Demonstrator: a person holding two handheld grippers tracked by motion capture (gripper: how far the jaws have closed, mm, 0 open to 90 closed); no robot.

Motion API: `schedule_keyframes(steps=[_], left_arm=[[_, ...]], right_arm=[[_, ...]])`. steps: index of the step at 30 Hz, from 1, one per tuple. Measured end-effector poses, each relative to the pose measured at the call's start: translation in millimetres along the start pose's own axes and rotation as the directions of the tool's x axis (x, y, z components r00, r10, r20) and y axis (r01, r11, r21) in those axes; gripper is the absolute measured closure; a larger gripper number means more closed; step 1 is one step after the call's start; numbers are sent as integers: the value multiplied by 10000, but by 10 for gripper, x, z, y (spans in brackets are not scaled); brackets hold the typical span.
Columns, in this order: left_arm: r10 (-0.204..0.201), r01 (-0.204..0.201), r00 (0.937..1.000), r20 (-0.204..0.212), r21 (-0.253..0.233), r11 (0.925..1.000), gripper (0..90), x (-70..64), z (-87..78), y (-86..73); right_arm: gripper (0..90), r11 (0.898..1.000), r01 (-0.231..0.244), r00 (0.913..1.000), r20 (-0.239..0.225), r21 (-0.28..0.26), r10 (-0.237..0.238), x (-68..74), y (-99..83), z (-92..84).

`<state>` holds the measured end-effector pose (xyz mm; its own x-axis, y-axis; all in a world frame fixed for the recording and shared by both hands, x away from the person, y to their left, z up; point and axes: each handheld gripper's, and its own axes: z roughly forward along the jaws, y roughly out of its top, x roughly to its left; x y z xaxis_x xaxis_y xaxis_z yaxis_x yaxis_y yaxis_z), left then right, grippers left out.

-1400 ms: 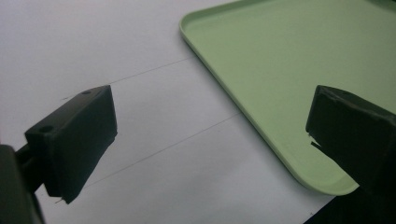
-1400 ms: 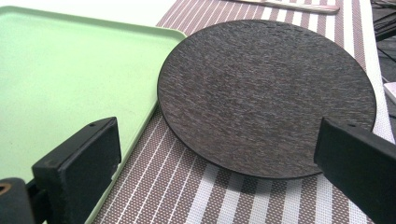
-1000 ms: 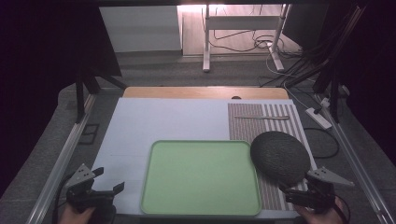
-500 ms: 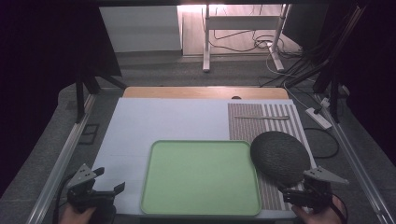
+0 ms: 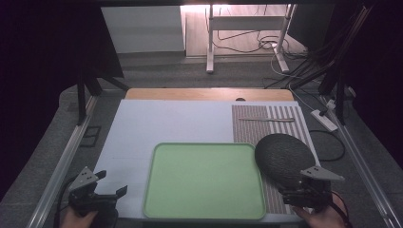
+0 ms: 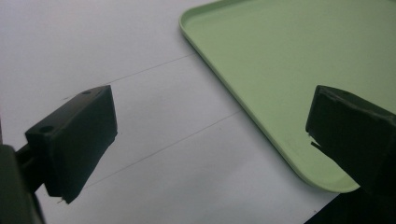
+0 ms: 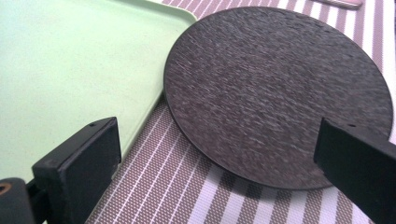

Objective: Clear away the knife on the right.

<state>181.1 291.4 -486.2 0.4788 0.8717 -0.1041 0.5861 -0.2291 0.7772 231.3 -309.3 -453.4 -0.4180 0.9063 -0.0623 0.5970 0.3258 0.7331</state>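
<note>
Dark round plate (image 7: 280, 88) lies just ahead of right gripper (image 5: 295, 194), jaws wide apart.

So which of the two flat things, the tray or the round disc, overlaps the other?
The dark round disc: its left edge lies over the green tray corner, and the rest sits on the striped mat.
</note>
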Motion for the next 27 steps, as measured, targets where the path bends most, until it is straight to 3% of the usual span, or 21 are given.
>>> schedule_keyframes(steps=[6, 13, 27], left_arm=[[-10, 10, 10000, 8, -12, 10000, 30, 2, -1, 0], [-61, 61, 10000, 32, -36, 10000, 30, 8, -1, -1], [-168, 168, 9998, 95, -17, 9999, 29, 24, 4, 1]], right_arm=[[13, 9999, 147, 9993, -357, 63, -145, 22, 62, 69], [13, 9991, 419, 9987, -296, 42, -418, -1, 155, 136], [13, 9987, 216, 9995, -251, 457, -204, -186, 344, 417]])
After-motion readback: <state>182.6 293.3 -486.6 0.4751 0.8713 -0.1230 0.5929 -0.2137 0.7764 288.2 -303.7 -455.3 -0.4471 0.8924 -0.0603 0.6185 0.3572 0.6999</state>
